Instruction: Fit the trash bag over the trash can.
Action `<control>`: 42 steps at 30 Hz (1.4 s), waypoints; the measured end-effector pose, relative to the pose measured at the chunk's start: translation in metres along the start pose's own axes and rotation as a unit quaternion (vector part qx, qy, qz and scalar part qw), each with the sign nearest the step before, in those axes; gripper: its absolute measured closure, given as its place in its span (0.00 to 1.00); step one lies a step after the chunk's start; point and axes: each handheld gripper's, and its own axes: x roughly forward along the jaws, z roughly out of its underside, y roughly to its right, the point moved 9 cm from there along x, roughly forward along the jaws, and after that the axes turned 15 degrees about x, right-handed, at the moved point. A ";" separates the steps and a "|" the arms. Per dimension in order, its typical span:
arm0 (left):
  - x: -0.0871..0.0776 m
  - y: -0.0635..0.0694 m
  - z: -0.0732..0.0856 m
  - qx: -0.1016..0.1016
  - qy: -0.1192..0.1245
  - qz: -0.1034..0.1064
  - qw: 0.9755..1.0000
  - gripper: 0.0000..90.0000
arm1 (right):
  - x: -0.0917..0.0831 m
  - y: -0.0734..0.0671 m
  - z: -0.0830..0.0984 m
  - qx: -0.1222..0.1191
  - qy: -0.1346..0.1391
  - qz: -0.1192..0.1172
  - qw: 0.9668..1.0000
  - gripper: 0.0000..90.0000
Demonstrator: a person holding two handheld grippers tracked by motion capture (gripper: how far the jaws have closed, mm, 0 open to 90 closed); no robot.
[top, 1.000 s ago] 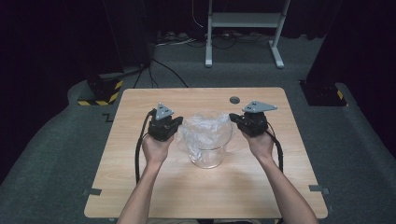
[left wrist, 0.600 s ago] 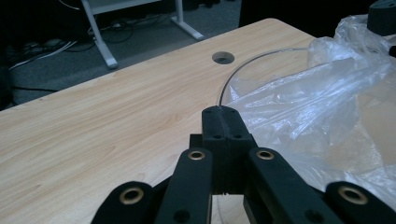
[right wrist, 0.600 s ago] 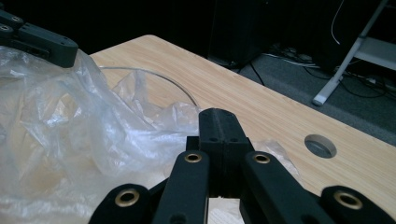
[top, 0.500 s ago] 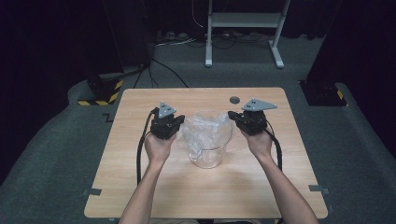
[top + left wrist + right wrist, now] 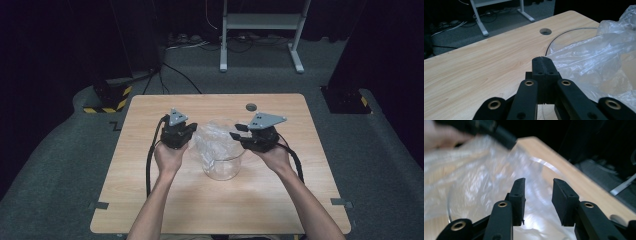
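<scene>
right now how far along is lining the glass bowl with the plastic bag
Done: the crinkled clear plastic bag sits in the round clear glass bowl. In hand: the left gripper is shut at the bag's edge; the right gripper has just been opening, nothing between its pads. Left: probably spreading the bag over the rim.

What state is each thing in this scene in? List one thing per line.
Left gripper: shut, at the plastic bag's edge.
Right gripper: open, jaws just been opening, nothing pressed between them.
Plastic bag: crumpled, lining the container.
Glass container: upright on the table.
</scene>
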 end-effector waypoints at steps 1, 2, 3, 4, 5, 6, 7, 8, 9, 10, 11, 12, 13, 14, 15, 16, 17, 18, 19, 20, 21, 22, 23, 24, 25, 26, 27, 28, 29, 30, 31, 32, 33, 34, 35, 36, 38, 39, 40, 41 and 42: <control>-0.001 0.000 0.000 0.000 0.001 0.001 1.000 1.00 | 0.005 0.000 0.003 -0.005 -0.014 0.001 1.000 0.75; -0.003 0.000 0.000 0.002 0.001 0.001 1.000 0.99 | 0.009 0.001 0.006 -0.009 -0.026 0.005 1.000 0.79; -0.004 0.000 -0.001 0.003 0.003 0.002 1.000 0.98 | 0.012 0.003 0.008 -0.008 -0.036 0.010 0.999 0.85; -0.005 0.000 -0.001 0.003 0.005 0.003 1.000 0.96 | 0.014 0.004 0.009 -0.009 -0.043 0.011 0.999 0.92; -0.006 0.001 -0.001 0.002 0.006 0.004 1.000 0.93 | 0.016 0.005 0.010 -0.008 -0.047 0.012 0.999 0.98; -0.008 0.002 -0.002 0.002 0.006 0.004 1.000 0.88 | 0.016 0.005 0.010 -0.011 -0.050 0.014 0.999 1.00; -0.010 0.002 -0.002 0.003 0.005 -0.001 1.000 0.81 | 0.017 0.005 0.009 -0.008 -0.050 0.015 0.999 1.00; -0.012 0.003 -0.002 0.001 0.005 -0.004 1.000 0.74 | 0.017 0.005 0.009 -0.008 -0.050 0.017 0.999 1.00; -0.016 0.004 -0.004 0.001 0.009 -0.005 1.000 0.67 | 0.018 0.006 0.008 -0.005 -0.049 0.019 0.999 1.00; -0.019 0.007 -0.006 0.002 0.013 -0.005 1.000 0.61 | 0.018 0.006 0.006 0.001 -0.046 0.021 0.999 1.00; -0.022 0.010 -0.008 0.005 0.017 -0.002 1.000 0.56 | 0.018 0.007 0.004 0.006 -0.044 0.022 0.999 1.00; -0.025 0.014 -0.009 0.008 0.018 0.003 1.000 0.53 | 0.017 0.008 0.002 0.010 -0.042 0.024 0.999 1.00; -0.028 0.018 -0.010 0.008 0.018 0.010 1.000 0.50 | 0.018 0.008 0.001 0.013 -0.039 0.026 0.999 1.00; -0.030 0.023 -0.011 0.010 0.015 0.018 1.000 0.48 | 0.018 0.009 -0.001 0.017 -0.038 0.027 0.999 1.00; -0.032 0.029 -0.011 0.012 0.012 0.024 1.000 0.47 | 0.018 0.009 -0.002 0.022 -0.036 0.030 0.999 1.00; -0.033 0.035 -0.009 0.016 0.006 0.029 0.999 0.46 | 0.018 0.009 -0.003 0.026 -0.033 0.032 0.999 1.00; -0.034 0.039 -0.008 0.021 0.000 0.032 0.999 0.46 | 0.019 0.010 -0.005 0.032 -0.030 0.034 0.998 1.00; -0.034 0.045 -0.005 0.021 -0.006 0.038 0.999 0.46 | 0.019 0.011 -0.006 0.035 -0.029 0.035 0.998 1.00; -0.034 0.047 -0.003 0.021 -0.009 0.038 0.999 0.47 | 0.020 0.012 -0.008 0.040 -0.026 0.037 0.998 1.00; -0.035 0.049 -0.001 0.024 -0.014 0.035 0.999 0.48 | 0.020 0.013 -0.009 0.043 -0.025 0.038 0.998 1.00; -0.035 0.051 0.001 0.027 -0.018 0.031 0.999 0.49 | 0.021 0.014 -0.010 0.048 -0.024 0.039 0.998 1.00; -0.036 0.052 0.004 0.027 -0.022 0.031 0.999 0.51 | 0.021 0.016 -0.011 0.051 -0.023 0.040 0.998 1.00; -0.037 0.053 0.005 0.029 -0.023 0.030 0.999 0.53 | 0.022 0.017 -0.012 0.056 -0.022 0.041 0.997 1.00; -0.037 0.054 0.006 0.031 -0.025 0.029 0.999 0.55 | 0.022 0.018 -0.013 0.058 -0.022 0.043 0.997 1.00; -0.038 0.055 0.007 0.035 -0.026 0.028 0.999 0.58 | 0.023 0.019 -0.015 0.059 -0.021 0.044 0.997 1.00; -0.039 0.055 0.009 0.037 -0.029 0.024 0.999 0.60 | 0.023 0.019 -0.016 0.060 -0.020 0.045 0.997 1.00; -0.040 0.055 0.010 0.041 -0.032 0.020 0.998 0.64 | 0.024 0.020 -0.018 0.061 -0.019 0.046 0.997 1.00; -0.041 0.055 0.011 0.043 -0.034 0.019 0.998 0.67 | 0.024 0.020 -0.019 0.063 -0.018 0.046 0.997 1.00; -0.041 0.055 0.013 0.043 -0.036 0.019 0.998 0.70 | 0.025 0.020 -0.021 0.063 -0.016 0.047 0.997 1.00; -0.042 0.055 0.013 0.043 -0.032 0.018 0.998 0.73 | 0.026 0.020 -0.022 0.063 -0.017 0.045 0.997 1.00; -0.044 0.054 0.013 0.041 -0.029 0.017 0.999 0.77 | 0.027 0.020 -0.023 0.064 -0.018 0.045 0.997 1.00; -0.044 0.054 0.014 0.041 -0.031 0.015 0.999 0.82 | 0.028 0.020 -0.024 0.067 -0.020 0.044 0.997 1.00; -0.045 0.053 0.015 0.043 -0.031 0.013 0.999 0.85 | 0.029 0.020 -0.024 0.065 -0.021 0.044 0.997 1.00; -0.046 0.052 0.015 0.042 -0.030 0.014 0.999 0.87 | 0.030 0.020 -0.025 0.065 -0.023 0.044 0.997 1.00; -0.046 0.051 0.016 0.040 -0.027 0.013 0.999 0.89 | 0.031 0.021 -0.026 0.066 -0.024 0.044 0.997 1.00; -0.047 0.050 0.017 0.037 -0.025 0.012 0.999 0.90 | 0.032 0.021 -0.027 0.068 -0.026 0.042 0.996 1.00; -0.049 0.046 0.018 0.029 -0.019 0.009 0.999 0.91 | 0.033 0.021 -0.029 0.067 -0.029 0.041 0.996 1.00; -0.050 0.044 0.018 0.024 -0.016 0.008 1.000 0.91 | 0.034 0.021 -0.029 0.068 -0.030 0.040 0.996 1.00; -0.051 0.042 0.018 0.019 -0.011 0.009 1.000 0.91 | 0.035 0.022 -0.028 0.070 -0.034 0.040 0.996 1.00; -0.052 0.040 0.019 0.014 -0.008 0.008 1.000 0.91 | 0.036 0.022 -0.027 0.072 -0.038 0.039 0.996 1.00; -0.052 0.037 0.020 0.011 -0.007 0.006 1.000 0.91 | 0.036 0.022 -0.027 0.071 -0.040 0.040 0.996 1.00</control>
